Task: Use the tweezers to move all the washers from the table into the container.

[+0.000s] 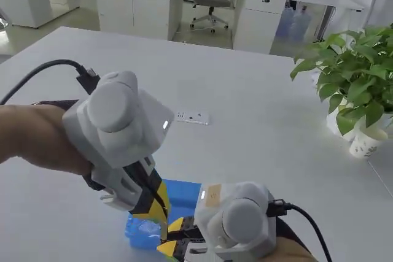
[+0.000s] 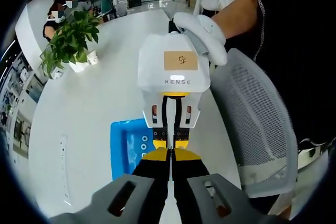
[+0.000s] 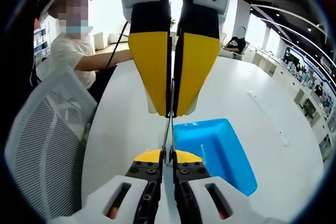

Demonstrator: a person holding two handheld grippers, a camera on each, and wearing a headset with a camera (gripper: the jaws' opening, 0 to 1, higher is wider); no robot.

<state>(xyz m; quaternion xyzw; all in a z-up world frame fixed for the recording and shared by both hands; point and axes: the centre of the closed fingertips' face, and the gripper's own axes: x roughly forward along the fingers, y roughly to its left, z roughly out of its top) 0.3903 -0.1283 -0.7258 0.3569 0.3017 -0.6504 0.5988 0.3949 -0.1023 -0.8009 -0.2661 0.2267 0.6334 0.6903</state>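
A broad white table (image 1: 258, 90) spreads across the head view; a white mesh chair (image 2: 257, 129) stands at its edge, close beside the person; a leafy green plant (image 1: 356, 78) in a pale pot sits at the table's far right side, well apart from the work. A blue container (image 3: 215, 145) lies flat on the table near the person, just beside and partly under the two grippers; a small white socket strip (image 1: 191, 118) lies further out on the table, apart from it.

The left gripper (image 2: 169, 157) and the right gripper (image 3: 168, 157) point at each other above the container's near edge, tip to tip; in the head view the left one is the larger, upper body and the right one sits lower, with a tan sticker on its top. The fingers of the left gripper are drawn almost together, with only a slit between the yellow pads; the fingers of the right gripper are likewise narrow. The tweezers (image 3: 168, 129), a thin metal strip, run between the two grippers, pinched in the right fingers at one end and reaching up into the slit of the left fingers at the other.

Several small washers (image 2: 144, 146) lie inside the container, in a short row.
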